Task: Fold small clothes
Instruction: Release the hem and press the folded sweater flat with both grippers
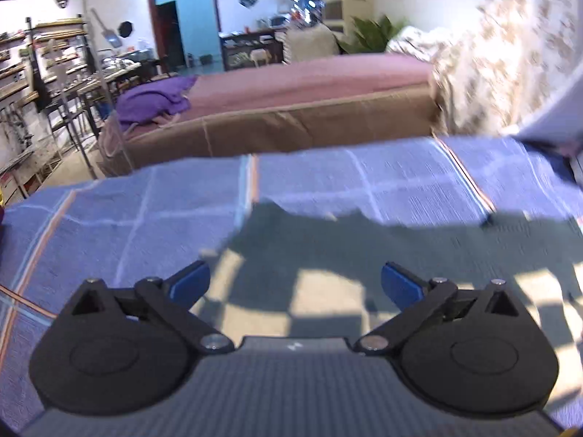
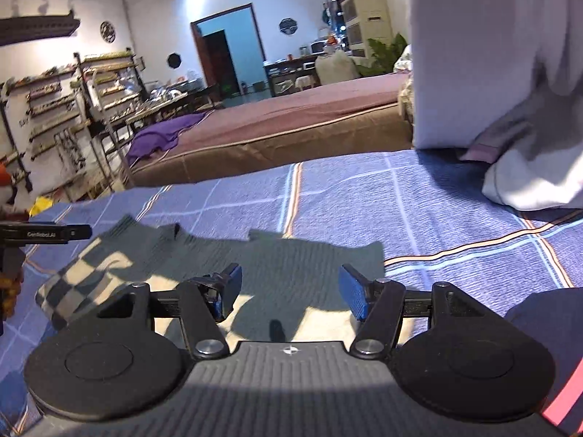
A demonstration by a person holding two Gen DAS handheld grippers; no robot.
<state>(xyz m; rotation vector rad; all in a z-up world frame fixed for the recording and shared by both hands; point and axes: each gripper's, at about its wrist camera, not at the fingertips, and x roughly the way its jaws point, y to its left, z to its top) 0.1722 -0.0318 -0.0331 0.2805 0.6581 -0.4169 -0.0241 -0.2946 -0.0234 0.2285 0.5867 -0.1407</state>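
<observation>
A small dark grey garment with a cream and dark check pattern [image 2: 204,258] lies flat on the blue plaid bedcover [image 2: 346,189]. In the left wrist view the same garment [image 1: 364,255] spreads under and ahead of my left gripper [image 1: 295,284], whose blue pads stand wide apart with nothing between them. My right gripper [image 2: 289,291] is open too, over the garment's near edge, its pads clear of the cloth. The body of the left gripper [image 2: 43,235] shows at the left edge of the right wrist view.
White cloth [image 2: 510,91] hangs and piles at the right on the bedcover. Beyond the bedcover's far edge stands a bed with a pink sheet [image 1: 309,80] and a purple cloth [image 1: 153,98]. Shelves [image 2: 65,109] line the left wall.
</observation>
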